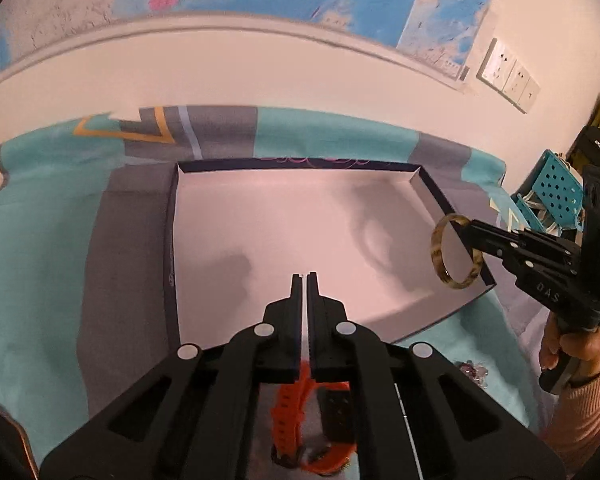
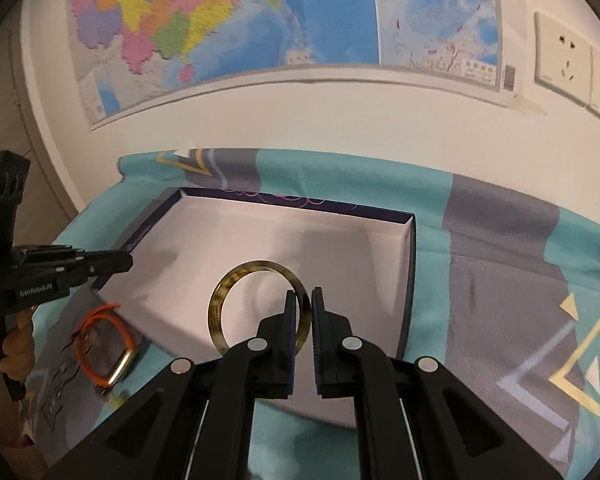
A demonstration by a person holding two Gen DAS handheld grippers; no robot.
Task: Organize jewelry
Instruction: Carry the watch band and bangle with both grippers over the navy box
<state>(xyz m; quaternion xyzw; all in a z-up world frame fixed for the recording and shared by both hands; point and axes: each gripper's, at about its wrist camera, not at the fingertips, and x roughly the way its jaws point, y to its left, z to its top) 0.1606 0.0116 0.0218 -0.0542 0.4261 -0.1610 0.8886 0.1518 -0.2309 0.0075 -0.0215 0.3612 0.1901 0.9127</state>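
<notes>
Your right gripper has its fingers pinching the rim of a mottled brown-and-yellow bangle, which stands on edge in the air above the near right part of the open box; in the left wrist view the same bangle hangs over the box's right wall. Your left gripper has its fingers pressed together; an orange strap shows below and behind them, but you cannot tell from that view whether they hold it. In the right wrist view the left gripper sits at the box's near left corner, and an orange bracelet with a metal clasp hangs or lies just below it, beside the box; whether it touches the cloth is unclear. The box is shallow, white inside with dark outer walls, and nothing lies in it. It rests on a teal-and-grey patterned cloth covering the counter. A small cluster of clear beads lies on the cloth near the box's near right corner. Your right hand, in a pink sleeve, grips the right gripper's handle. On the wall behind are a map and sockets.
</notes>
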